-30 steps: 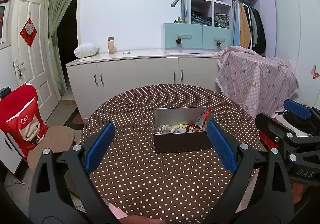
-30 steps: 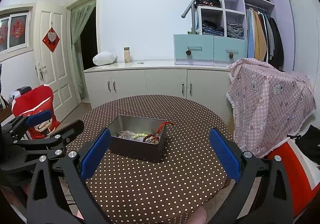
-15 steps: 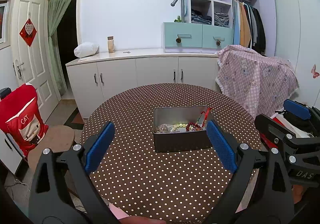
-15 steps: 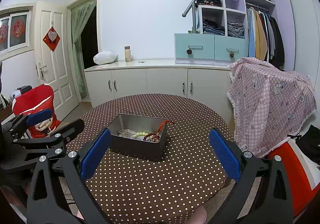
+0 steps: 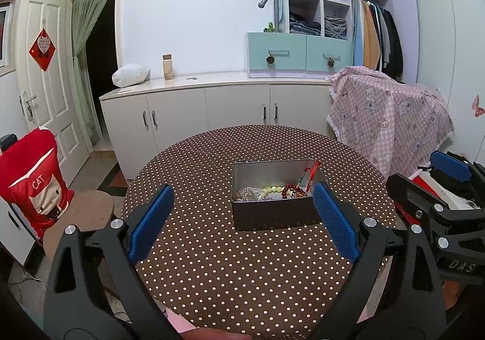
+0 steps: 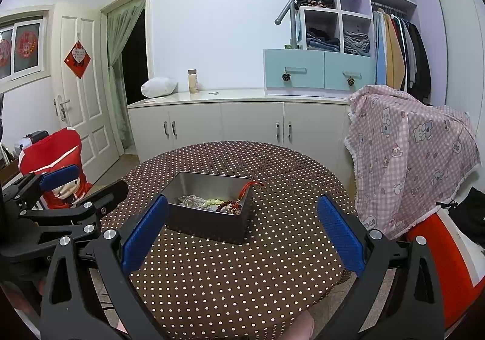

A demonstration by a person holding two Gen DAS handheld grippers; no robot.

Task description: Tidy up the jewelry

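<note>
The jewelry [image 5: 274,191] lies heaped at the near end of a grey metal tin [image 5: 275,212]: a pale tangle of chain on the left, some light green beads, then a dark red bead bracelet, and a red cord [image 5: 310,176] that climbs over the tin's right rim. The tin sits near the middle of the round table [image 5: 242,264], on its brown cloth with white dots, well in from every edge.

My left gripper [image 5: 242,218] hangs above the near edge of the table with its blue pads spread wide, holding nothing and touching nothing; the tin shows between them, a little to the right. My right gripper [image 6: 242,225] is just as wide open and empty, above the near right edge, the tin just past its left pad [image 6: 145,231]. Each gripper shows at the side of the other's view.

Beyond the table runs a white cabinet [image 5: 212,109] along the wall, with a white bag and a small bottle on top and pale blue drawers [image 5: 298,50] at its right end. A pink checked cloth [image 6: 409,152] is draped to the right, a red cushion [image 5: 30,182] stands on a chair to the left.
</note>
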